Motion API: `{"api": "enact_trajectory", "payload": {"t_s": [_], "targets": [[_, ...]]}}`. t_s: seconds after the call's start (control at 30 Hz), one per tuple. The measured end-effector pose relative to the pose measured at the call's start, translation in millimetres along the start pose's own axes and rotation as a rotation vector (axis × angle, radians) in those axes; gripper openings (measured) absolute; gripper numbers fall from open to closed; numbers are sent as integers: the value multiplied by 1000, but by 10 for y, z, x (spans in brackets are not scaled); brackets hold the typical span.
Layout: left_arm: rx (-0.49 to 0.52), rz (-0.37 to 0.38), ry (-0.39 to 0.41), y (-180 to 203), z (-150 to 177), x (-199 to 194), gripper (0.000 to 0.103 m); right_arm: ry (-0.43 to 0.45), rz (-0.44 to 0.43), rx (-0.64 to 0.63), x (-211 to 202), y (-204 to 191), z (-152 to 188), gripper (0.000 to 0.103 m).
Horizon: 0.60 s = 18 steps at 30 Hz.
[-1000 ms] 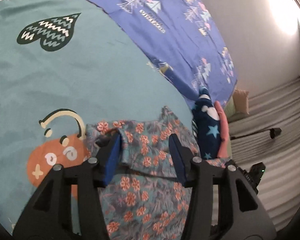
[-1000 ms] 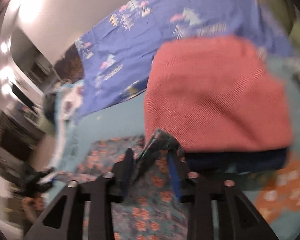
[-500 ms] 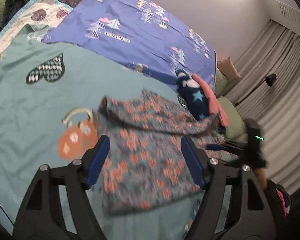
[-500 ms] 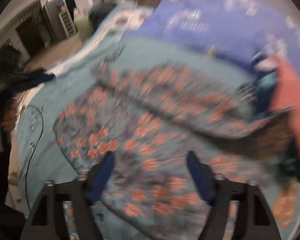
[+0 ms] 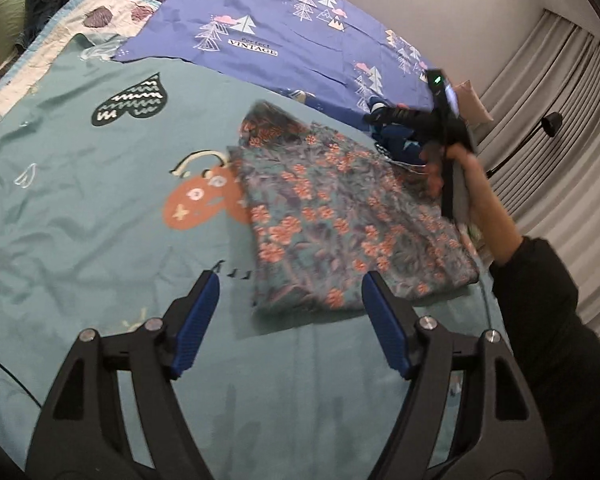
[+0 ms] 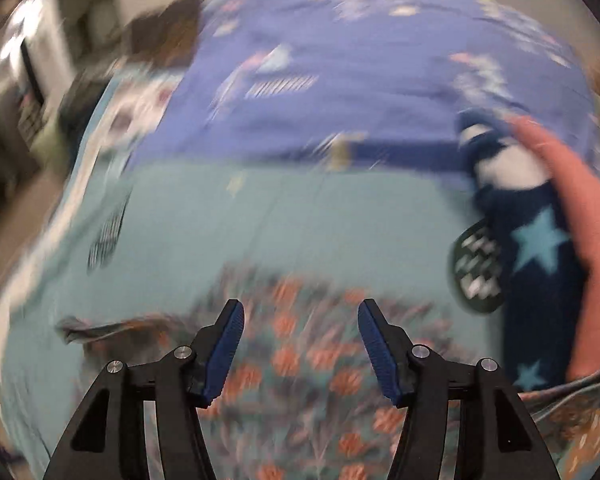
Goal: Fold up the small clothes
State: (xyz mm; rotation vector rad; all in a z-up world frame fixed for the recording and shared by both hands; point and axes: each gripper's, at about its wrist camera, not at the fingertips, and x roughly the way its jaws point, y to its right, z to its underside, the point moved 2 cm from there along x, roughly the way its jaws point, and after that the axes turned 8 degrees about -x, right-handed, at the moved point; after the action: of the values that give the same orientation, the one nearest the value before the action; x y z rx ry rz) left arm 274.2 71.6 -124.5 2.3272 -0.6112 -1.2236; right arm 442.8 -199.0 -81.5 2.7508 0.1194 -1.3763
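On the teal bed cover [image 5: 100,220], the left tool [image 5: 290,316], its jaws just opened wide and empty, hangs short of the folded floral garment [image 5: 340,224], while at the right the right tool [image 6: 300,344], likewise just parted and empty, hovers above the cloth.

i am in a bedroom at home. a big bed with a teal blanket [image 5: 100,208] and a blue sheet [image 5: 284,28] is under me, and long gray curtains [image 5: 556,92] hang nearby.
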Motion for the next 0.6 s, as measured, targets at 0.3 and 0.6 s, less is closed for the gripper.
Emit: {"api": "enact_trajectory", "payload": {"t_s": [0.3,0.6], "targets": [[-46,5,-36,-123,65,105,74,-70,-16,-371,-276,-934,520,74],[-78,37,-73,-198,59,247,74,-184,224,-283,-368,216,1135,74]]}}
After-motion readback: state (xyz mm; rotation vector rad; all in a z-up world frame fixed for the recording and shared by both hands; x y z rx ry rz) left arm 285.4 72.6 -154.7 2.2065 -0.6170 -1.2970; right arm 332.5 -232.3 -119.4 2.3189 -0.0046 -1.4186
